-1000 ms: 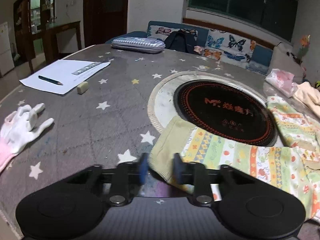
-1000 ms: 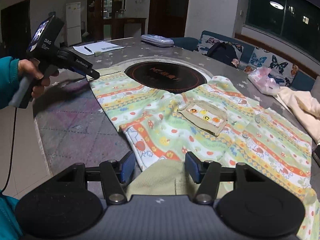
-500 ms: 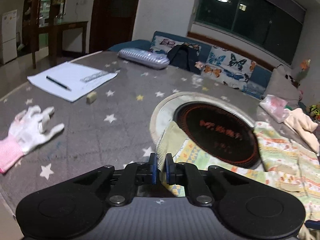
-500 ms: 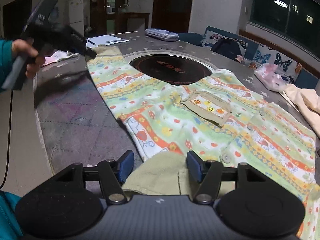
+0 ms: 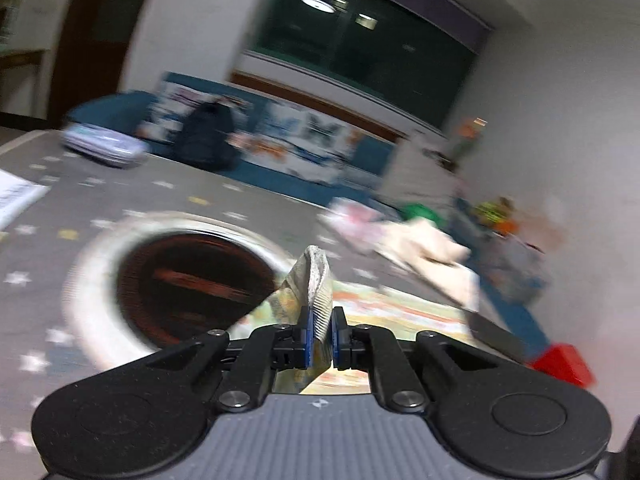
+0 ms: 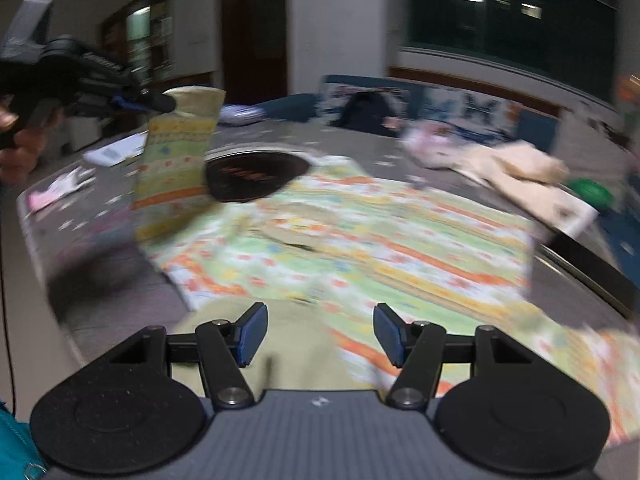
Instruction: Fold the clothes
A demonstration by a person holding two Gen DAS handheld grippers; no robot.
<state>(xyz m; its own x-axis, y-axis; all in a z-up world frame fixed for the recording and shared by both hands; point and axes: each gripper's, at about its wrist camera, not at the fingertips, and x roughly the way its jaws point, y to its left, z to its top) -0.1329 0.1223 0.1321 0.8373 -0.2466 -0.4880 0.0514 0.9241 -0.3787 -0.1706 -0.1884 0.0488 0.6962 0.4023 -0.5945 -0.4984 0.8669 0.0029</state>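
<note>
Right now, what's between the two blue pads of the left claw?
The colorful shirt's ribbed cuff, pinched tight in the left claw; the left wrist view shows it.

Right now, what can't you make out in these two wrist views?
- Left wrist view: motion blur smears the cooktop lettering.
- Left wrist view: the left gripper body hides the garment below its fingers.
- Right wrist view: right gripper fingers open; blur hides whether they touch the cloth.

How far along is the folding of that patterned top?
Barely begun. The patterned top lies mostly spread flat on the table. In hand: the left gripper is pinching one sleeve's cuff, raised off the table. The right gripper is open. All folds remain.
</note>
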